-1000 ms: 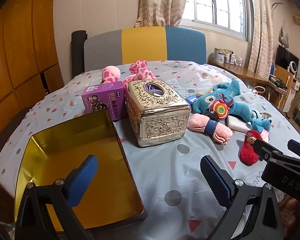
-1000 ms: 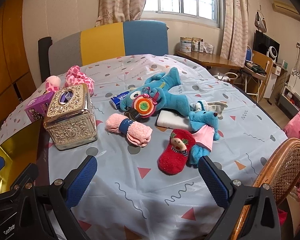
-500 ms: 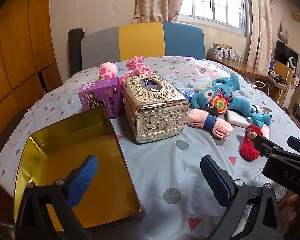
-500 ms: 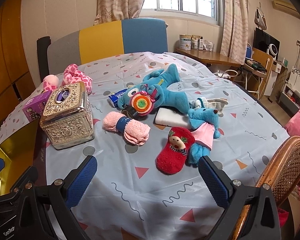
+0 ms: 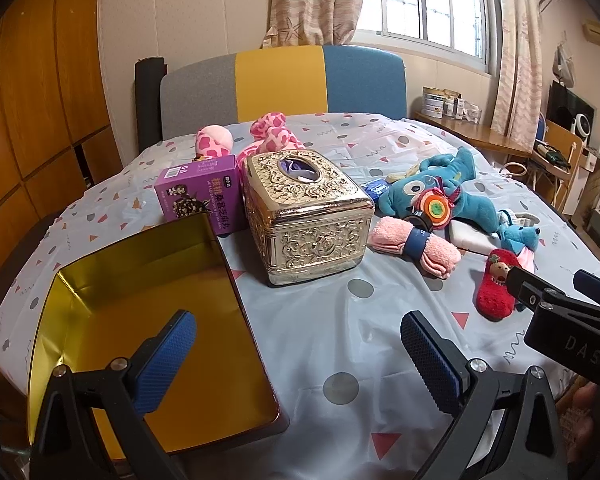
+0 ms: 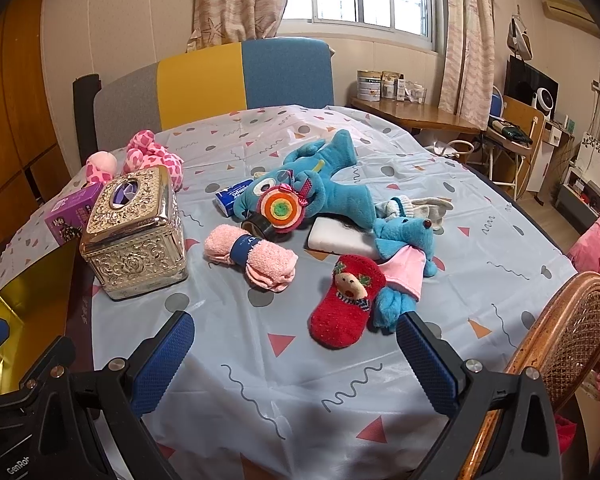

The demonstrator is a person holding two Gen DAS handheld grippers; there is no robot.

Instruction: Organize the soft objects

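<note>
Against the earlier frames, both views have crept forward over the tabletop [image 6: 228, 344]; the gold tissue box [image 5: 306, 216] and toys sit slightly lower and nearer. The left gripper [image 5: 298, 354] and right gripper [image 6: 294, 354] hang with jaws spread wide, grasping nothing. Right of the tissue box lie the pink rolled towel [image 6: 250, 258], the red sock [image 6: 346, 300] and the blue plush [image 6: 320, 190]. The gold tin [image 5: 148, 304], left of the box, is partly cut off by the left gripper; the pink plush [image 5: 270, 138] behind the box is half hidden.
</note>
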